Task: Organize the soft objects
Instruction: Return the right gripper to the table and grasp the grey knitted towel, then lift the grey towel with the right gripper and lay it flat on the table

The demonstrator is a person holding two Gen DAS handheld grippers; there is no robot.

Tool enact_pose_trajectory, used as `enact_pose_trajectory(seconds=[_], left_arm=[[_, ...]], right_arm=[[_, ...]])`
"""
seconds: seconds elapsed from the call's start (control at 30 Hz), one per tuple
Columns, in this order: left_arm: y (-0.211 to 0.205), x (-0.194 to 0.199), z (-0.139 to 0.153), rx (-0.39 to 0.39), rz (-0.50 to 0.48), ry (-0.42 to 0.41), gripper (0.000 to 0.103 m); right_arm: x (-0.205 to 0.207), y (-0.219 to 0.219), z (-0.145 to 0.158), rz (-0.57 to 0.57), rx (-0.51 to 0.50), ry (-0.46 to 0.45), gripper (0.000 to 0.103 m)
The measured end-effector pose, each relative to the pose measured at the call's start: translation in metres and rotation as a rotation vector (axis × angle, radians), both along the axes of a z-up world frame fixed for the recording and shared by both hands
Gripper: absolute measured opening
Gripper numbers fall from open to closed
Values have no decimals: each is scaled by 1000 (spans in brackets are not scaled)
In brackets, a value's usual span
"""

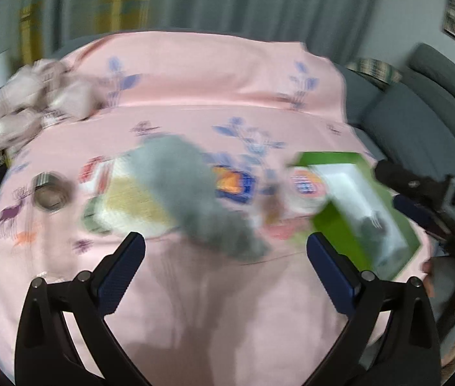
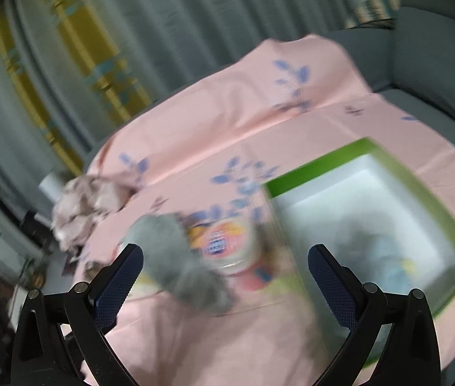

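A pink sheet [image 1: 195,90] printed with blue leaves is spread over the whole work surface, with grey curtains [image 1: 227,0] hung behind it and a grey sofa [image 1: 420,122] set at its right edge. Both views are smeared by motion blur.

A green box [image 2: 311,167] with a white inside is placed on the right part of the sheet; something grey and pale is seen inside it, too blurred to be named. A crumpled pale cloth [image 1: 34,96] is heaped at the far left edge of the sheet.

A grey soft toy [image 1: 189,180] is laid across the middle of the sheet, well apart from the box, and is partly overlapped onto a pale cloth with yellow and green patches [image 1: 124,202]. A round tub with an orange and blue label [image 2: 224,244] is seen just beside the toy, between it and the box. A small round tin [image 1: 49,193] is set to the left, apart from the rest.

The left gripper [image 1: 226,257] is held above the near, bare part of the sheet with its jaws spread wide and nothing between them. The right gripper [image 2: 226,265] is likewise spread wide and holds nothing; the toy and the box wall are framed beyond its fingers and are not touched.
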State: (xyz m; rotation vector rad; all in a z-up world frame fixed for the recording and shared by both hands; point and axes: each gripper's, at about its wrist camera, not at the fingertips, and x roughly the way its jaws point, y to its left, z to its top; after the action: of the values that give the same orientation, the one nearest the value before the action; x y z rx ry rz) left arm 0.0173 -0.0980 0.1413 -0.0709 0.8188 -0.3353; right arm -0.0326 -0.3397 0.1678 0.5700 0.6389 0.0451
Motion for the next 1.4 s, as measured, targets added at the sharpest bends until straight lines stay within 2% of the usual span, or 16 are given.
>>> enact_pose_trajectory(seconds=[0.2, 0.37, 0.5, 0.67, 0.77, 0.87, 0.97, 1.03, 1.1, 1.13, 1.27, 1.4], left_arm=[[69, -1, -28, -16, 165, 71, 101], [102, -4, -44, -45, 246, 121, 101], [116, -10, -51, -52, 269, 126, 101], [129, -9, -63, -73, 277, 160, 101], [135, -7, -71, -71, 283, 177, 101], [139, -5, -77, -77, 283, 191, 101], [140, -3, -82, -77, 283, 203, 101], [139, -3, -84, -76, 282, 209, 101], [138, -3, -85, -76, 277, 212, 101], [138, -3, -85, -75, 275, 210, 101], [136, -5, -84, -80, 280, 208, 101], [136, -7, -81, -85, 280, 202, 101]], right_arm=[[28, 79, 15, 177, -36, 15, 103], [70, 124, 15, 252, 14, 87, 103], [109, 149, 1, 262, 31, 173, 102], [158, 177, -29, 230, -55, 289, 96], [176, 185, -51, 228, -68, 347, 94], [186, 189, -65, 222, -86, 380, 84], [189, 189, -74, 209, -101, 385, 64], [189, 186, -74, 205, -113, 379, 33], [185, 180, -70, 205, -118, 353, 15], [185, 179, -67, 207, -118, 347, 10], [169, 166, -45, 222, -91, 280, 8], [142, 154, -15, 282, -15, 204, 8]])
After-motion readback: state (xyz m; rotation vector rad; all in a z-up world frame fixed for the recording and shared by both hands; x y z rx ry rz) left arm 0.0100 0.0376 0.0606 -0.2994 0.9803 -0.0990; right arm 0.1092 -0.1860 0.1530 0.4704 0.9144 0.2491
